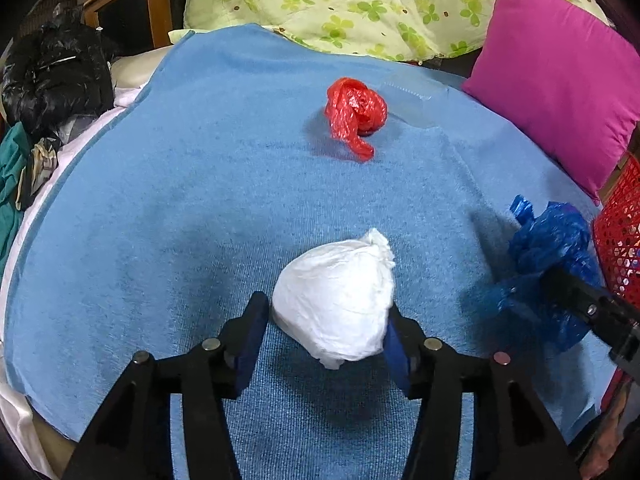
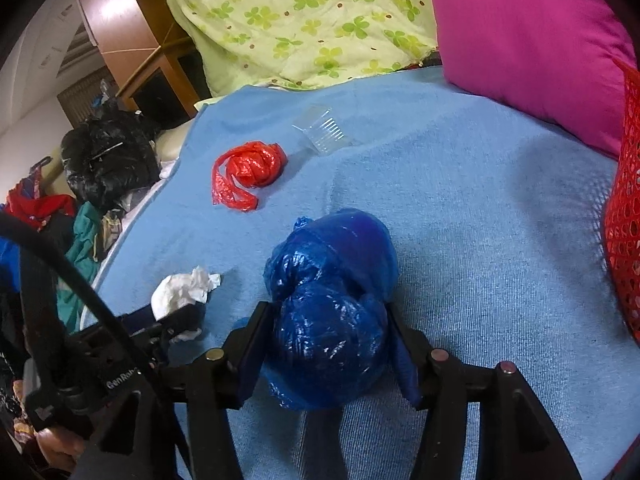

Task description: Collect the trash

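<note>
Left tongs (image 1: 326, 324) are clamped around a white crumpled wad (image 1: 336, 300), one finger pressing each side of it, low over the blue blanket (image 1: 180, 200) spread on the bed. Right tongs (image 2: 326, 340) grip a knotted blue plastic bag (image 2: 332, 300) the same way, held just off the blanket; from the left camera that bag (image 1: 548, 256) hangs at the right edge, close beside a red mesh basket (image 1: 620, 240).

Farther up the blanket lies a scrunched red plastic bag (image 1: 354, 112), well apart from both tongs, with a clear plastic container (image 2: 320, 132) tipped on its side just beyond it. A magenta pillow (image 1: 560, 80) leans at the right, touching the basket's far side in the right camera. A green clover-print quilt (image 1: 340, 0) is bunched along the head of the bed. Off the left edge sits a black plastic bag (image 1: 56, 76) among heaped clothes.
</note>
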{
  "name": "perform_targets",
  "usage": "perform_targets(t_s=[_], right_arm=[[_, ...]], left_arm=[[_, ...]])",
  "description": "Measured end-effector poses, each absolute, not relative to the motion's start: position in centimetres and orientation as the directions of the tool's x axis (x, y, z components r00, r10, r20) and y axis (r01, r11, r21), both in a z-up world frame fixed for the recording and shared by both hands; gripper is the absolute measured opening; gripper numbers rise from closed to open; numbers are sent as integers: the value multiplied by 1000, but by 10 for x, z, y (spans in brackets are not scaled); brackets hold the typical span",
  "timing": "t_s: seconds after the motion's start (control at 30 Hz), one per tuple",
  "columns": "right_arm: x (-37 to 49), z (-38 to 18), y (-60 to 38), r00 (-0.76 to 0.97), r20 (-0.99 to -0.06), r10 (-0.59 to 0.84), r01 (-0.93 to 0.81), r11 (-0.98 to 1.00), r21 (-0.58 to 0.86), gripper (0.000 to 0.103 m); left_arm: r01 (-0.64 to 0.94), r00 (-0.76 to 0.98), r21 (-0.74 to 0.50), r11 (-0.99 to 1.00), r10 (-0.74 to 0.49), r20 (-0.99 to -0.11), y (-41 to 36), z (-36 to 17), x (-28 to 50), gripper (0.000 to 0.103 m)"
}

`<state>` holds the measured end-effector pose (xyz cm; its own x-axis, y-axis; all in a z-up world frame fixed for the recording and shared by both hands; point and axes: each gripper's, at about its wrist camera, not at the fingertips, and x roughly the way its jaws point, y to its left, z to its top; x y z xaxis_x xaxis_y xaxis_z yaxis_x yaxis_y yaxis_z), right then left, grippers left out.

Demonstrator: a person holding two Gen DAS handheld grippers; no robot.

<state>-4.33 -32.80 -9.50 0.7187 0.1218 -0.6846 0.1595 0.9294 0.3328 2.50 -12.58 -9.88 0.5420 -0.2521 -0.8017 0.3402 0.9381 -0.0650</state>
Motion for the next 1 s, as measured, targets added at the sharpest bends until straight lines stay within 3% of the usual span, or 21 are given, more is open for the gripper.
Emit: perform_targets(t_s=[0.43,0.7,1.0], right_arm=[[-46,-94,-337,728,-665,165,160,903,399,63],[-41,-101,-336,694,-697,182,167,901,401,66],[-39,-108,-334,667,-720,190,188,893,409,66]], left_arm=[[293,553,-175,940,-316,-771,-109,-108,14,71],[301,570,-159,940,-311,-761,-112,-111,6,78],[341,540,-115,933,-295,-789,-124,-118,8,98]])
